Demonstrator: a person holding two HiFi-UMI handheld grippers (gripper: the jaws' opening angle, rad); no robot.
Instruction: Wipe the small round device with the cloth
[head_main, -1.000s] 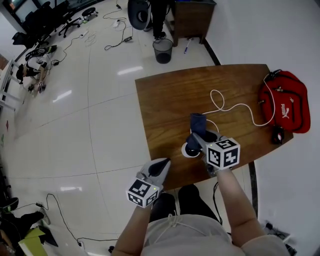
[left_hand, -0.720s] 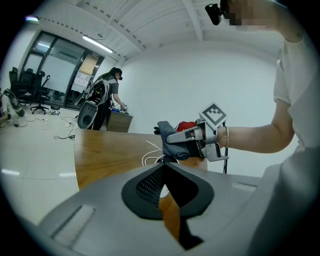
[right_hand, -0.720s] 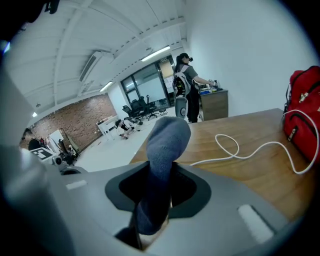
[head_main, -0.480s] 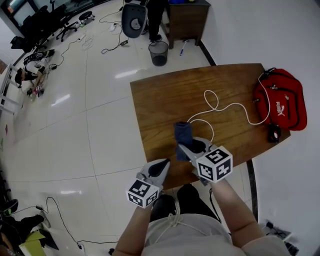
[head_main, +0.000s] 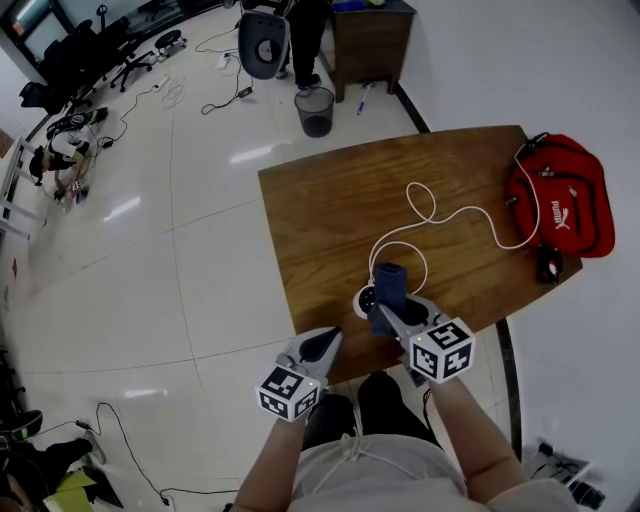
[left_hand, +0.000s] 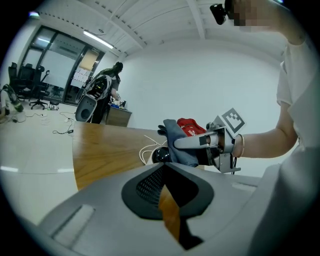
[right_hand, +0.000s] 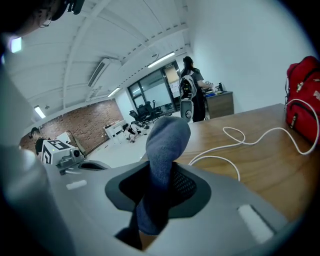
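The small round device (head_main: 364, 299), dark on top with a white rim, sits near the front edge of the wooden table (head_main: 330, 220). A blue cloth (head_main: 388, 290) hangs folded from my right gripper (head_main: 390, 315), which is shut on it. The cloth rests against the device's right side and covers part of it. In the left gripper view the dark device (left_hand: 159, 155) shows just left of the cloth (left_hand: 176, 142). In the right gripper view the cloth (right_hand: 162, 165) fills the gap between the jaws. My left gripper (head_main: 322, 342) is shut and empty, at the table's front edge, left of the device.
A white cable (head_main: 440, 215) loops from the device across the table to a red bag (head_main: 565, 195) at the right edge. A small black object (head_main: 547, 265) lies by the bag. Beyond the table stand a waste bin (head_main: 314, 110), a cabinet (head_main: 365, 40) and a person.
My right gripper has swept the cloth over the device, which was hidden half a second ago and now shows at the cloth's left. The left gripper has stayed put.
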